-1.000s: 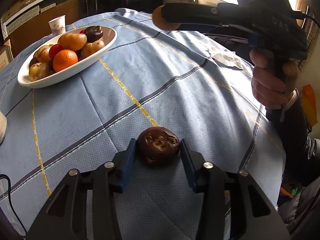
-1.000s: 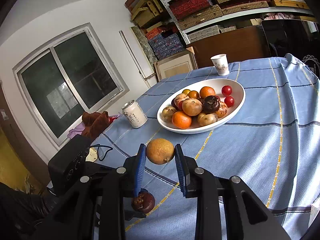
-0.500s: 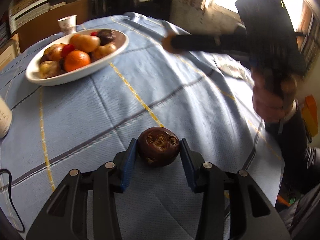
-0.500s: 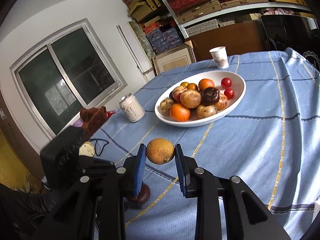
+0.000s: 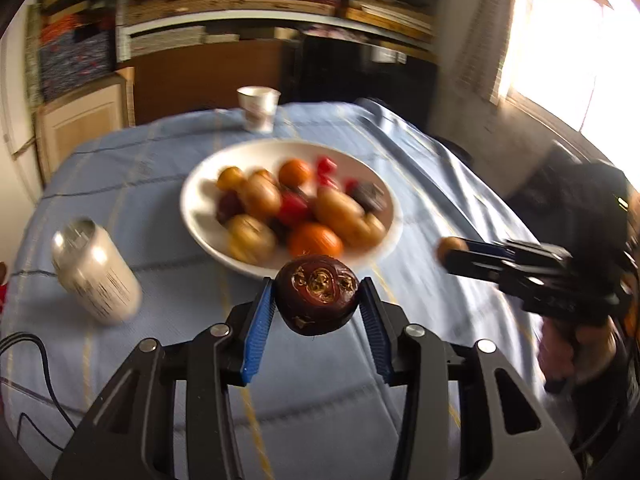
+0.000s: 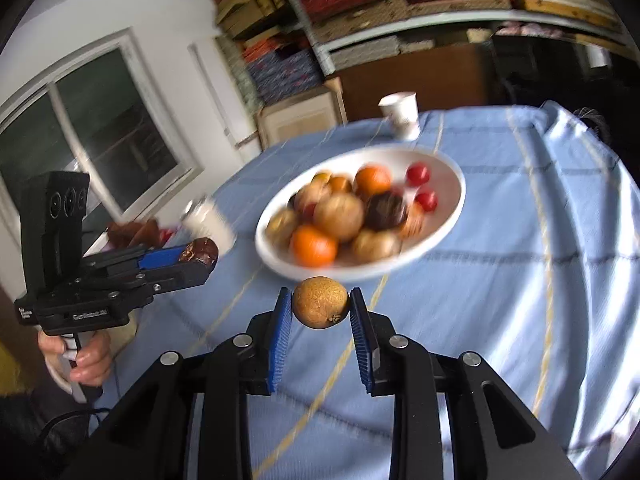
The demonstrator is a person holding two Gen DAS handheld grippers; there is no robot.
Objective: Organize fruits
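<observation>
- Fruits: a dark brown fruit (image 5: 316, 294) sits pinched between the blue pads of the left claw (image 5: 317, 312), held clear above the counter (image 5: 160, 184), at 6 o'clock from the bowl (image 5: 200, 216) in the left wrist view.
- A tan fruit (image 6: 321, 302) with a rough skin is clamped by the right claw (image 6: 320, 320), also off the cloth, just at the bowl's near rim at 6 o'clock in the right wrist view.
- The white bowl holds a blurred heap of oranges, tan fruits, red ones and a dark one.
- In the left wrist view the right claw appears at 3 o'clock, side-on, with its fruit at the tip; a hand (image 5: 576, 344) grips the handle below it.
- In the right wrist view the left claw comes in at 9 o'clock, its dark fruit at the tip, with a hand (image 6: 82, 354) around the handle.
- A can (image 5: 96, 272) stands at 8 o'clock from the bowl in the left wrist view; it looks tilted, though blur makes that uncertain.
- A paper cup (image 5: 258, 108) stands at 12 o'clock beyond the bowl, apart from it.
- The counter carries a blue cloth with yellow and dark stripes.
</observation>
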